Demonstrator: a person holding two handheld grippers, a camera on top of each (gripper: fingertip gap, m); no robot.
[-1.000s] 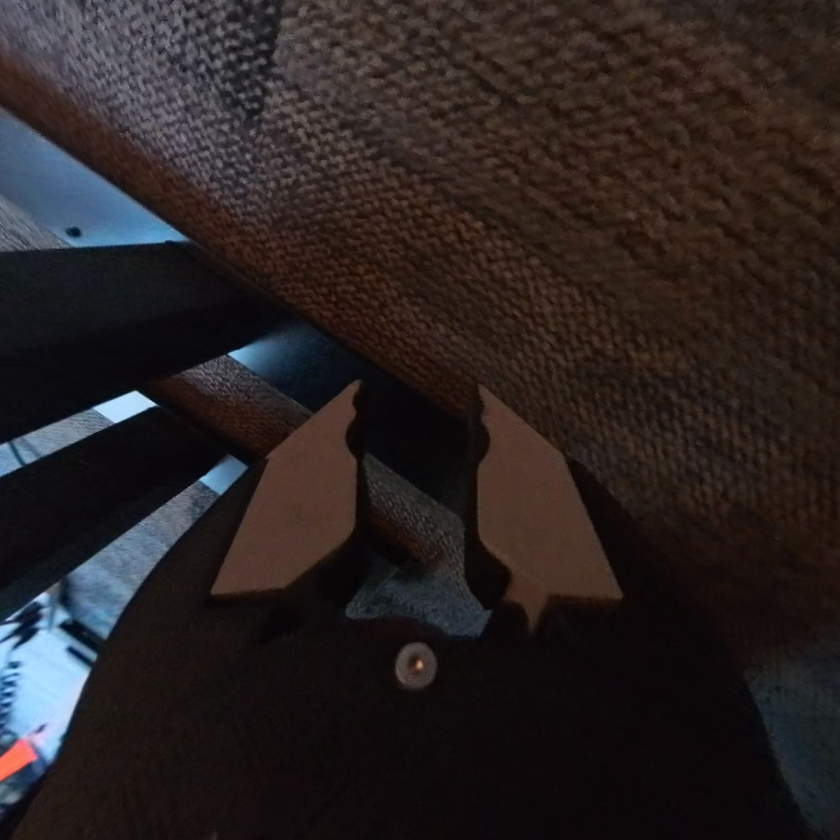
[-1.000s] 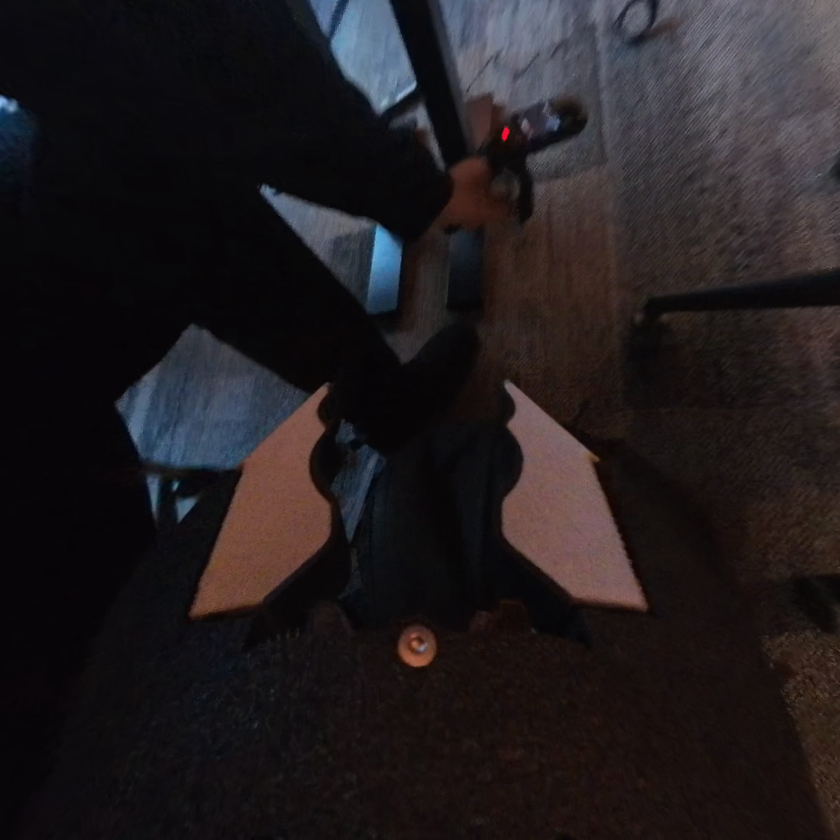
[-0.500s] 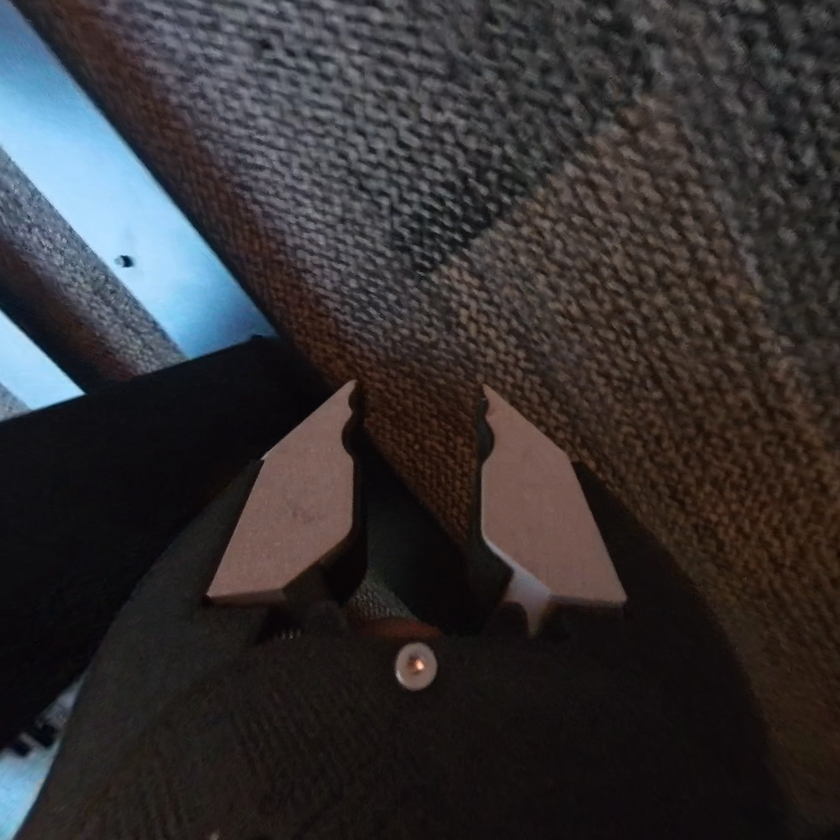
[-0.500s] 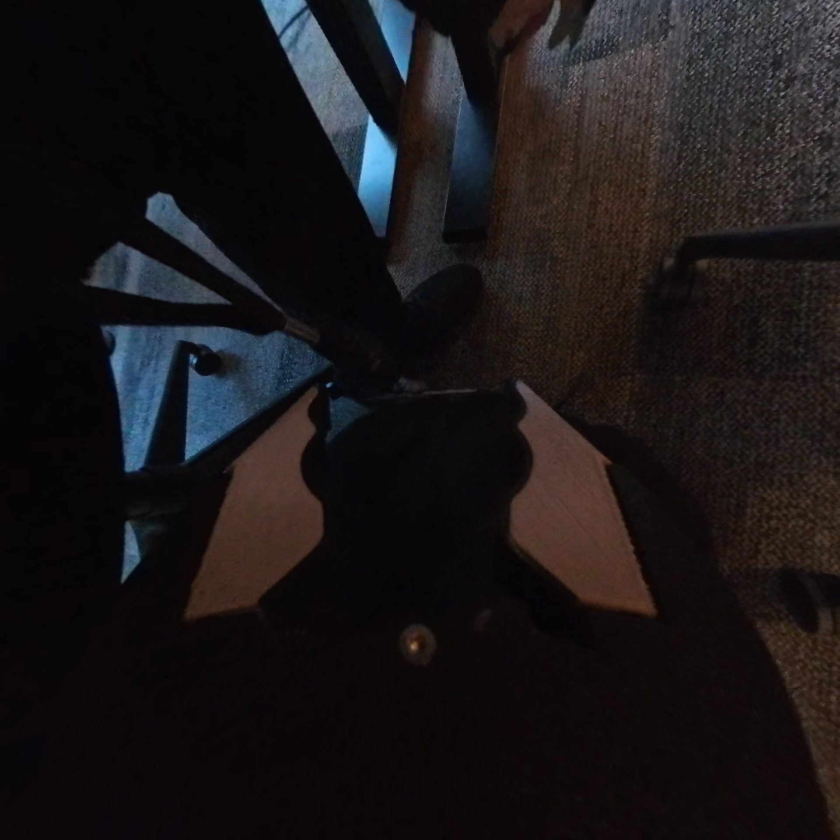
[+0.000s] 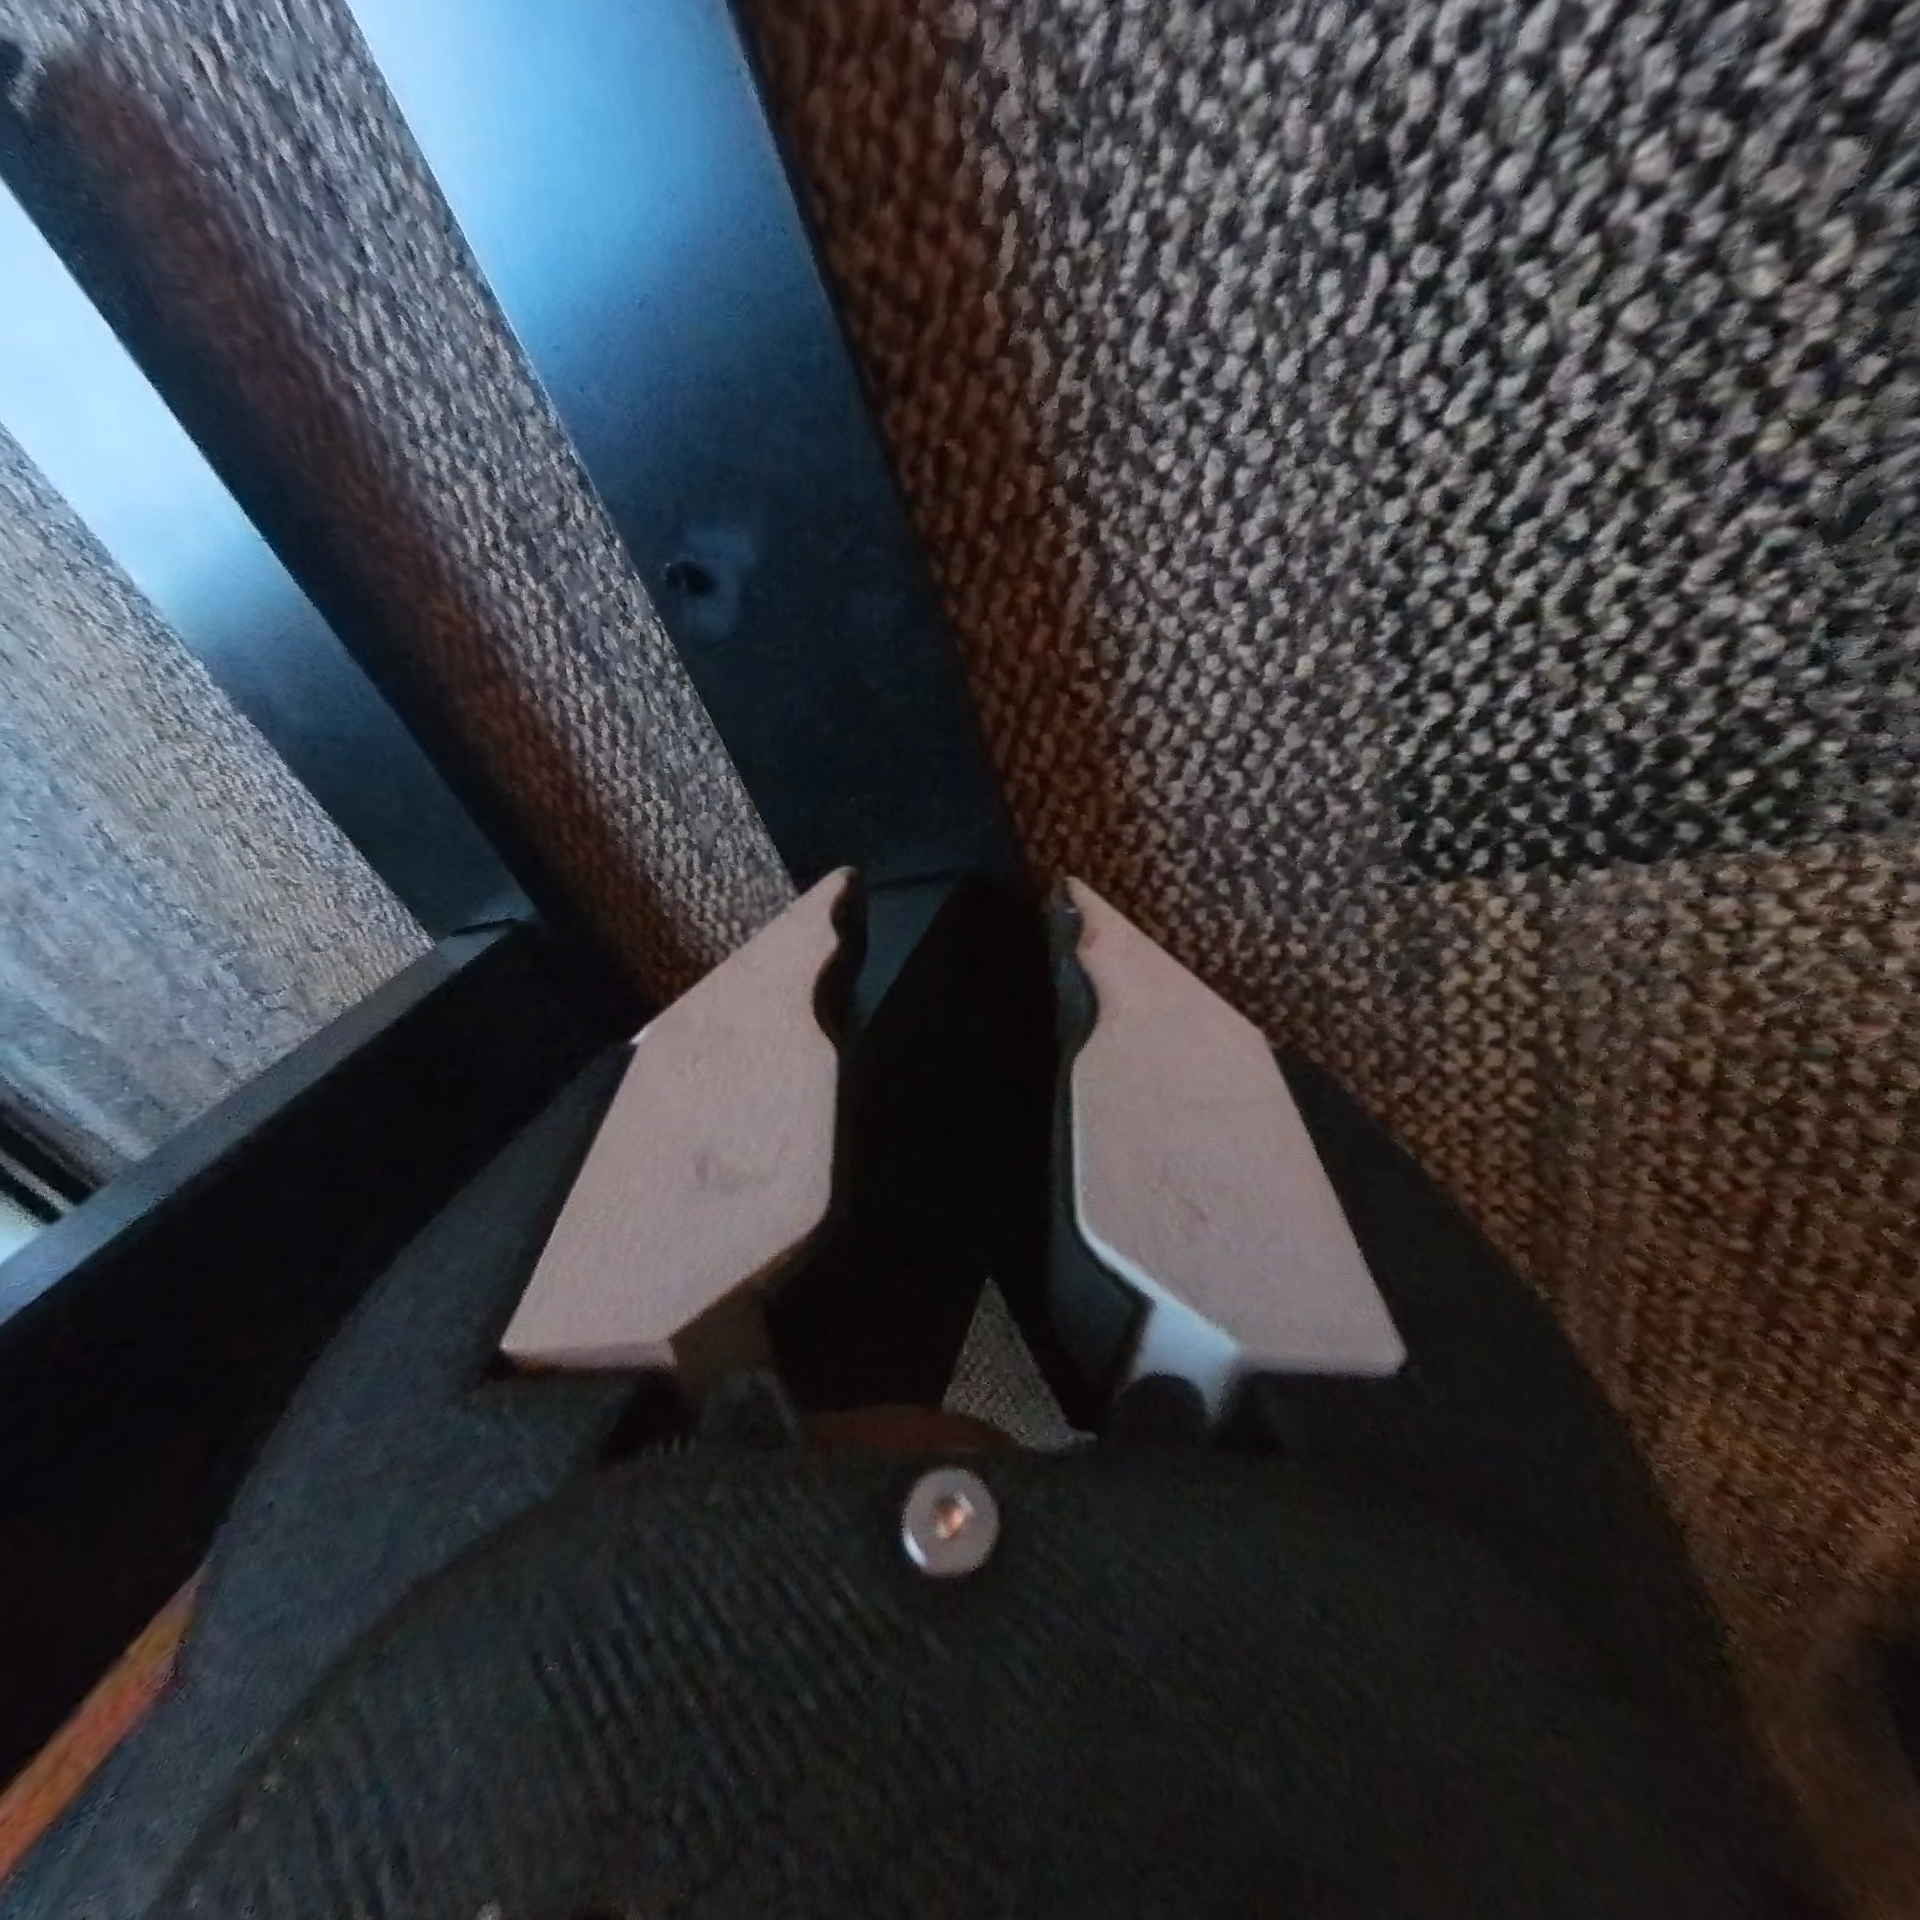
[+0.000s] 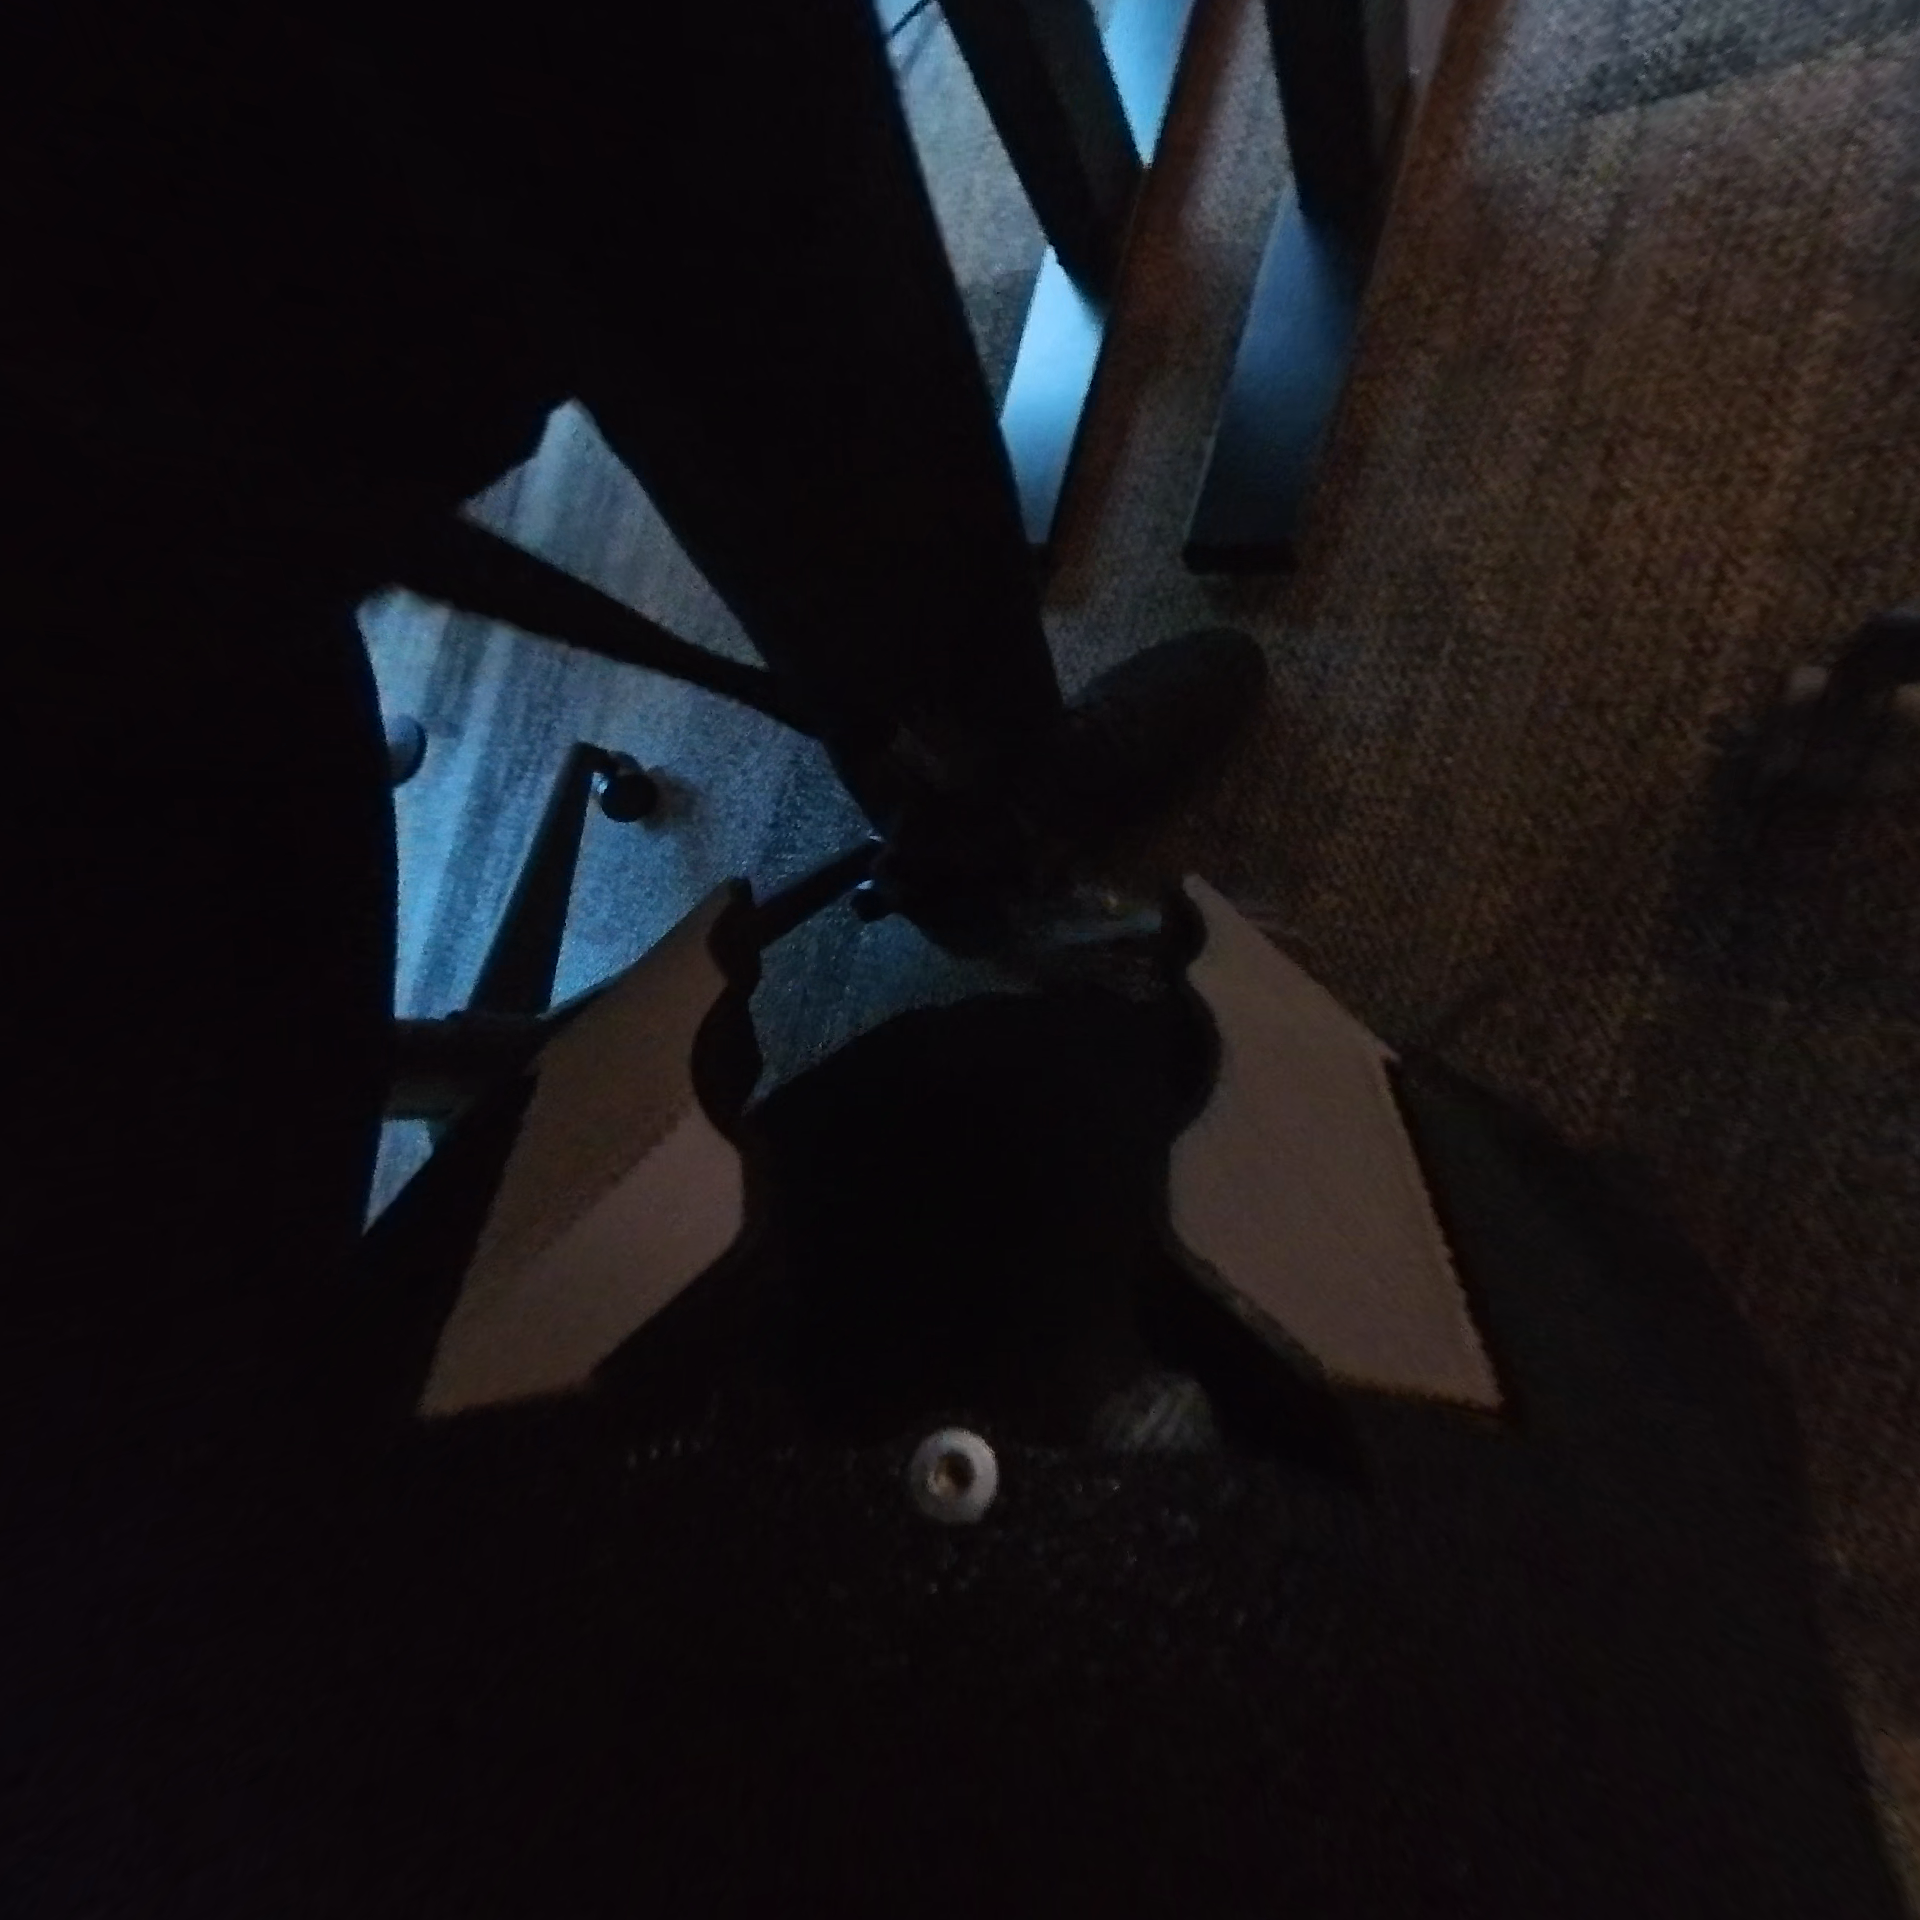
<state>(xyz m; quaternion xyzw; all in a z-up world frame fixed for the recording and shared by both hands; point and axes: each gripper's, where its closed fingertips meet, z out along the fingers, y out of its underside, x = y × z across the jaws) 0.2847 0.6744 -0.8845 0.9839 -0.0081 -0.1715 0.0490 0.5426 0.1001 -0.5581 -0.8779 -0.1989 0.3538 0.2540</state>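
The left gripper (image 5: 956,914) pointed down at carpet (image 5: 1403,520), its fingers parted and nothing between them; a dark metal leg (image 5: 727,520) ran away from the tips, long axis up and to the left, its foot just beyond the left finger. The right gripper (image 6: 961,914) was spread wider, also empty, above carpet (image 6: 1558,727). A dark shoe (image 6: 1164,686) lay just past its tips, and two upright legs (image 6: 1268,395) stood farther off. Neither gripper touched anything. The scene was dim, so finer detail could not be told.
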